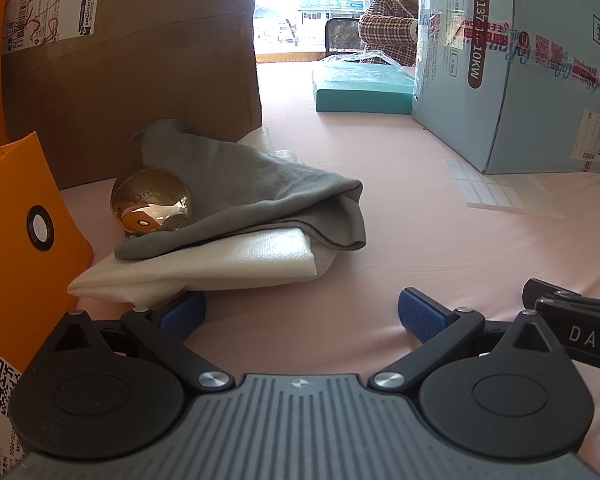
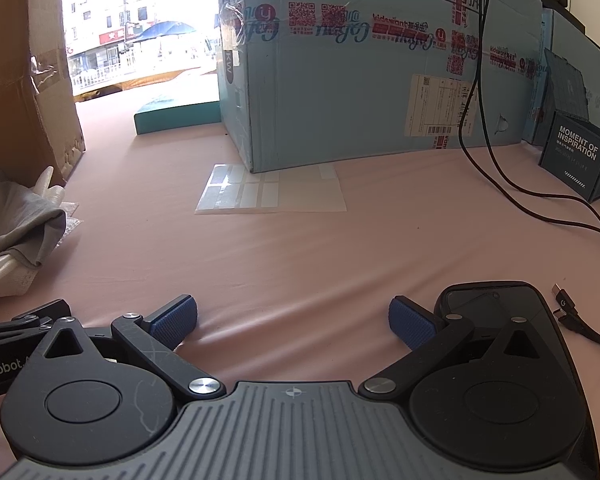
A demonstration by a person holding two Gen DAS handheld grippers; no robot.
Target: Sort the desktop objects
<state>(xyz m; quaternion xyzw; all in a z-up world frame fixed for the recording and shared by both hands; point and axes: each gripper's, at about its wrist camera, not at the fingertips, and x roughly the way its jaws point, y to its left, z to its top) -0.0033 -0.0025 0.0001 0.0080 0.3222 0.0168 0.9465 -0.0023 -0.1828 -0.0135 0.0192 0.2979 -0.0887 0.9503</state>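
Both grippers, left [image 1: 302, 316] and right [image 2: 293, 322], hover spread wide and empty over the pink table [image 1: 380, 240]. Nothing is sorted yet. Ahead-left: grey cloth [image 1: 252, 192] draped over white foam [image 1: 204, 268], gold ball [image 1: 150, 200] touching it. Next, I judge, the left approaches the cloth.

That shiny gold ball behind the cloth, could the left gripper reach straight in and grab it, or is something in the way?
Something is. The gold ball sits behind a grey cloth draped over white foam padding, and that pile lies between it and the open left gripper. An orange folder crowds its left side.
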